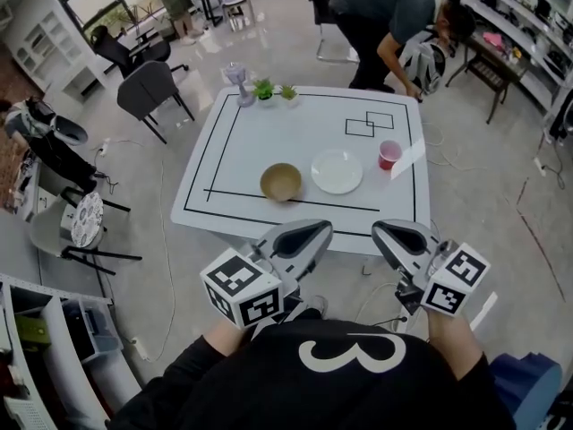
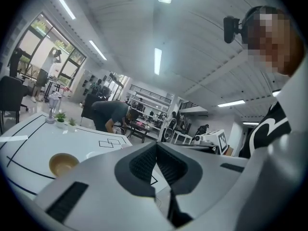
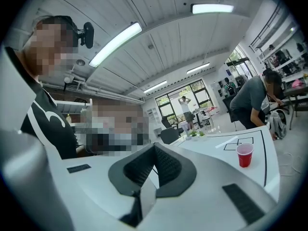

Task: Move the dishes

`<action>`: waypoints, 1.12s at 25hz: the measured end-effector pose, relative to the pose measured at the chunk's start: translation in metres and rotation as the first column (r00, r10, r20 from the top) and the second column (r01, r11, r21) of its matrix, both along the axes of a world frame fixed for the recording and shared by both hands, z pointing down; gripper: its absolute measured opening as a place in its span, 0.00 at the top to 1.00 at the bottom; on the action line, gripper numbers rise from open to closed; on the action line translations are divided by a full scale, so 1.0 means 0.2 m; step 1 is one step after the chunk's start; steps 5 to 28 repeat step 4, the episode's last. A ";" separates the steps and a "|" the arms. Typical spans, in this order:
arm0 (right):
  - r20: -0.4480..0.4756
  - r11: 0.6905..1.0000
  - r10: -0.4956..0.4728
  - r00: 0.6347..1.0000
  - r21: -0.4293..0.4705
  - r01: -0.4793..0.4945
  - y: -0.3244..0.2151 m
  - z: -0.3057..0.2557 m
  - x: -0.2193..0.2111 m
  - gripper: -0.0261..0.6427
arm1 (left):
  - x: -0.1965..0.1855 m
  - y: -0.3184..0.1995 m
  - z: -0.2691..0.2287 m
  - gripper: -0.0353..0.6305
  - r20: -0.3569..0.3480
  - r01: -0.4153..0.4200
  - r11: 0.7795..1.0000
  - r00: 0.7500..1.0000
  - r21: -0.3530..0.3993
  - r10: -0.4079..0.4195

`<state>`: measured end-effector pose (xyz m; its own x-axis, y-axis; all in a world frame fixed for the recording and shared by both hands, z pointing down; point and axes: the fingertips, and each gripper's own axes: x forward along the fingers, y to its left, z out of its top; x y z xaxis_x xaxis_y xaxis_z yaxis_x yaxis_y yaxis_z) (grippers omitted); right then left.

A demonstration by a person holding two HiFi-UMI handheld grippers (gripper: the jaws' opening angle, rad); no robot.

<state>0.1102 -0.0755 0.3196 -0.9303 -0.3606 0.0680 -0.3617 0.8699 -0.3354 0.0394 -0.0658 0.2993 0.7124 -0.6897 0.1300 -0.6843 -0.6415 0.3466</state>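
Observation:
On the white table (image 1: pixel 224 195) with black tape lines stand a tan bowl (image 1: pixel 281 183), a white plate (image 1: pixel 337 170) to its right and a red cup (image 1: pixel 389 154) further right. Both grippers hover at the table's near edge, short of the dishes. My left gripper (image 1: pixel 324 229) is shut and empty, pointing toward the right. My right gripper (image 1: pixel 380 228) is also shut and empty, pointing toward the left. The left gripper view shows its jaws (image 2: pixel 156 146) touching, with the bowl (image 2: pixel 62 163) beyond at the left. The right gripper view shows its jaws (image 3: pixel 154 146) touching and the cup (image 3: pixel 244 154) at the right.
Two small potted plants (image 1: pixel 275 90) and a glass object (image 1: pixel 237 81) stand at the table's far edge, and a paper strip (image 1: pixel 408 159) lies beside the cup. A person (image 1: pixel 385 16) bends over beyond the table. Chairs (image 1: pixel 152 88) stand at the far left, and shelving (image 1: pixel 54 348) at the near left.

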 end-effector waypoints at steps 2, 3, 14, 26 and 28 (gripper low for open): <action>-0.006 1.000 -0.002 1.000 -0.002 0.002 0.03 0.00 0.03 0.95 | 0.03 0.03 0.00 0.94 0.013 0.008 1.000 1.000 -0.002 -0.008; -0.008 1.000 -0.003 1.000 -0.002 0.003 0.04 -0.01 0.04 0.95 | 0.04 0.05 0.00 0.94 0.018 0.012 1.000 1.000 -0.003 -0.012; -0.010 1.000 -0.004 1.000 -0.003 0.004 0.05 -0.01 0.06 0.95 | 0.05 0.06 -0.01 0.94 0.024 0.016 1.000 1.000 -0.005 -0.016; -0.010 1.000 -0.004 1.000 -0.003 0.004 0.05 -0.01 0.06 0.95 | 0.05 0.06 -0.01 0.94 0.024 0.016 1.000 1.000 -0.005 -0.016; -0.010 1.000 -0.004 1.000 -0.003 0.004 0.05 -0.01 0.06 0.95 | 0.05 0.06 -0.01 0.94 0.024 0.016 1.000 1.000 -0.005 -0.016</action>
